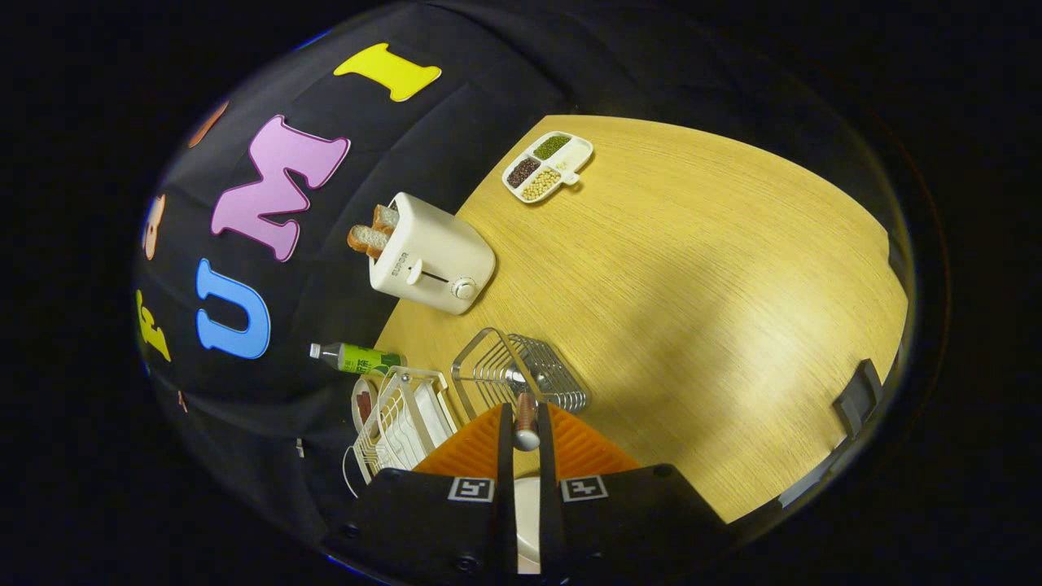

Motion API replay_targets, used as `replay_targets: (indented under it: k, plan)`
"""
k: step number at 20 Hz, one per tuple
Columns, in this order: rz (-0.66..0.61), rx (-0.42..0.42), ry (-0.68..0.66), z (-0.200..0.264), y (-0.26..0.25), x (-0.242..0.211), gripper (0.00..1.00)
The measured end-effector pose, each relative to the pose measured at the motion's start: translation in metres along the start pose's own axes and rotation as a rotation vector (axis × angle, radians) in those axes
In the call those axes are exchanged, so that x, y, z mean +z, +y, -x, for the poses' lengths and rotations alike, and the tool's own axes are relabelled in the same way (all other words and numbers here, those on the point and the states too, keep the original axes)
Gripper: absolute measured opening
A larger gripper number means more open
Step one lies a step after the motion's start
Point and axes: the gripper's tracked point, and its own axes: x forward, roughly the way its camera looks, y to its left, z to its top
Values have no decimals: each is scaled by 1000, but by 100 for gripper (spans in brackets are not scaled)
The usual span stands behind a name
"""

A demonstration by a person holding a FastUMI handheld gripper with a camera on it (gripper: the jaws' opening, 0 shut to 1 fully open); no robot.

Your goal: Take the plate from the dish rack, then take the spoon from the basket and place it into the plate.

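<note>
Under your gripper (526, 423) the table (692, 268) looks like pale wood-grain laminate, smooth with a soft sheen. At eleven o'clock from your fingers, the toaster (431, 264) reads as glossy cream plastic, with rough-crusted bread slices (373, 232) standing in it. Just ahead, at twelve, the basket (521, 376) is bright, shiny wire metal. The spoon (526, 422) pinched between your closed fingers shows a polished metal end and a brown, wood-like handle. At ten o'clock the dish rack (399, 419) is white coated wire, beside a clear plastic bottle (358, 358). Far off at twelve, the divided tray (547, 167) looks like smooth white plastic.
</note>
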Motion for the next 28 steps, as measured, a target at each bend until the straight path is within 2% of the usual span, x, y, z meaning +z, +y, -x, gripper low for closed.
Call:
replay_targets:
  k: [9,15,19,22,28]
  plan:
    - [30,50,-40,37,15,10,15]
    - [53,122,-58,89,32,7,15]
    - [75,156,32,111,38,-29,15]
    - [100,158,143,117,34,-76,15]
    - [102,119,257,94,11,-145,15]
